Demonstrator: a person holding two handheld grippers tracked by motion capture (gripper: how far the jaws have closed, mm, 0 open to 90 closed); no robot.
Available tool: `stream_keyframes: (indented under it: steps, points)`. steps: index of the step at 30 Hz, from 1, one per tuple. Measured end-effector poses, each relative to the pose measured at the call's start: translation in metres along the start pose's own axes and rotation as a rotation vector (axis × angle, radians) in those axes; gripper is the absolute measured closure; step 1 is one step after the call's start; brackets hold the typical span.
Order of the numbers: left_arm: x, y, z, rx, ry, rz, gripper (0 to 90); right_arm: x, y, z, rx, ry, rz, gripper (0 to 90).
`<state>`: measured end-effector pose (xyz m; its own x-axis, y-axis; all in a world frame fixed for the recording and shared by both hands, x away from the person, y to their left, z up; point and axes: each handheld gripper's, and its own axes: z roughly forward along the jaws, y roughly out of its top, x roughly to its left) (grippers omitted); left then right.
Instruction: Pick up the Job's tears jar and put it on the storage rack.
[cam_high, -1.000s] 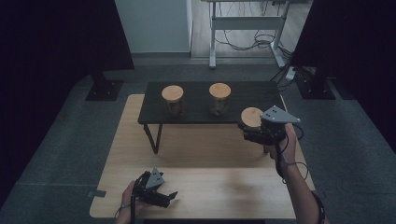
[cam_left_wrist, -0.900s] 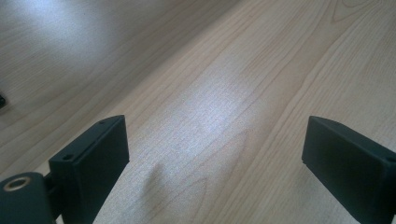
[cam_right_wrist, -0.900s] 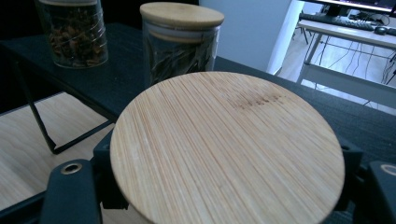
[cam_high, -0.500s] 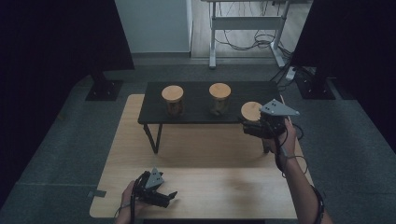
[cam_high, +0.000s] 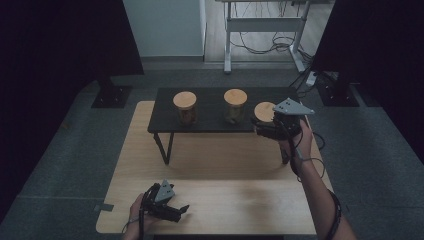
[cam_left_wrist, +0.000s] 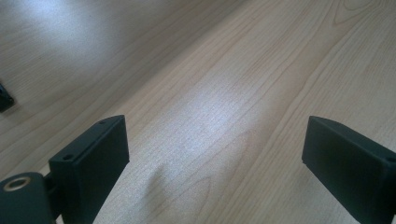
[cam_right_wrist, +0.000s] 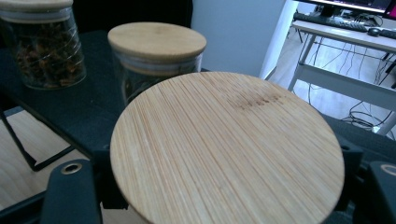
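The right tool (cam_high: 267, 127) is clamped on a jar with a bamboo lid (cam_high: 264, 111), carried at the right end of the black shelf (cam_high: 210, 120), level with its top and just beside its front edge. In the right tool's own view the lid (cam_right_wrist: 229, 149) sits between the 2 black jaws. On the shelf stand 2 more jars: the middle jar (cam_high: 235, 106) just left of the held one, and the left jar (cam_high: 185, 107) farther along, both upright and lidded. The black shelf stands on the wooden surface (cam_high: 220, 200). Well in front of the shelf, near the surface's front edge, the left tool (cam_high: 172, 210) rests low with its jaws apart over bare wood (cam_left_wrist: 210, 121), nothing between them.
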<state>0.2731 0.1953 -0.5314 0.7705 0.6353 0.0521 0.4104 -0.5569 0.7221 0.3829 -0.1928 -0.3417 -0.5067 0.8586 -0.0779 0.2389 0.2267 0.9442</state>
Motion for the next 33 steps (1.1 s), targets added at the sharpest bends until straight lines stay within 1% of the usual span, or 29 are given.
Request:
stream_keyframes:
  steps: [5,11,14,17,18,20,23,27,33]
  points:
    - [0.0,0.0,0.0,-0.001,0.001,-0.001,7.1,-0.004,0.005,0.006,0.0,-0.008,-0.002,24.7]
    - [0.001,0.0,0.0,-0.002,0.001,-0.002,7.2,-0.015,0.005,0.017,0.005,-0.029,0.011,24.7]
    - [0.001,0.0,0.0,0.0,0.0,-0.001,7.1,-0.023,0.003,0.024,0.0,-0.036,0.045,24.7]
    - [0.001,0.0,-0.001,-0.001,0.001,-0.001,7.2,-0.028,0.0,0.03,0.007,-0.045,0.06,24.7]
    - [0.001,-0.001,-0.001,-0.002,0.002,-0.002,7.1,-0.031,-0.001,0.031,0.001,-0.038,0.08,24.7]
    - [0.002,-0.001,-0.001,-0.001,0.003,-0.004,7.1,-0.032,-0.002,0.032,-0.005,-0.035,0.097,24.6]
    - [0.001,-0.001,-0.001,0.0,0.002,-0.002,7.1,-0.034,-0.003,0.033,-0.011,-0.035,0.109,24.1]
    - [0.001,0.0,-0.001,-0.001,0.002,0.0,7.1,-0.031,-0.002,0.032,-0.002,-0.066,0.07,22.9]
    - [0.0,0.0,-0.001,-0.001,0.0,0.001,7.1,-0.029,-0.001,0.031,0.003,-0.077,0.074,22.9]
